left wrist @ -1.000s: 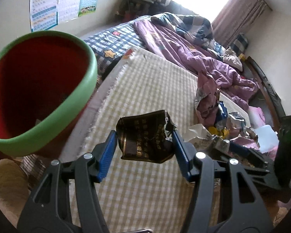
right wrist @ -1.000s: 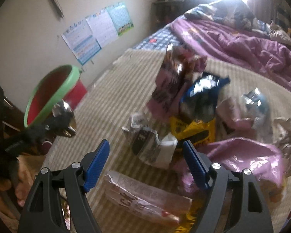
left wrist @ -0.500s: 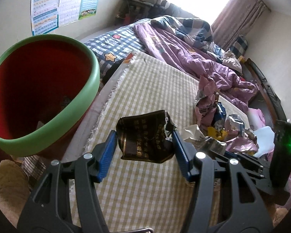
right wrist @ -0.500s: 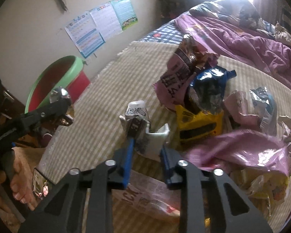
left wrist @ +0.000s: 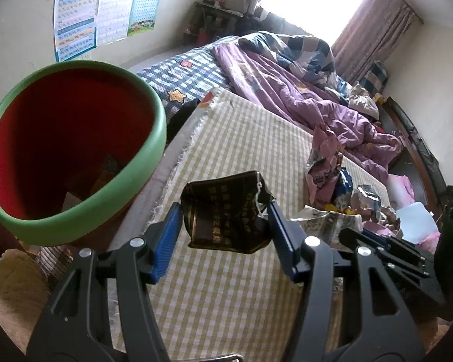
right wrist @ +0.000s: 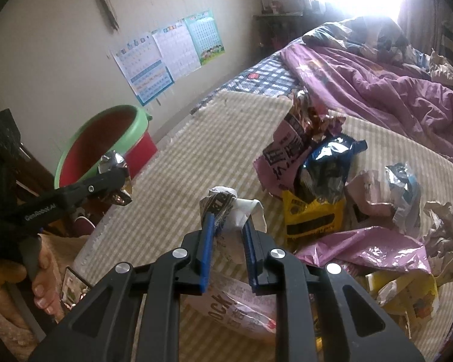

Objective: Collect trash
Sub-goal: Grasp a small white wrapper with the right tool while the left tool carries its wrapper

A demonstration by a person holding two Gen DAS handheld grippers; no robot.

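Gripping a crumpled dark foil wrapper in my left claw, my right claw closing on a scrunched white printed wrapper.

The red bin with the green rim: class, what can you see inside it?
In the bin, a few scraps lie near the bottom: one dark, one pale. The near rim covers the lowest part, so anything there is hidden.
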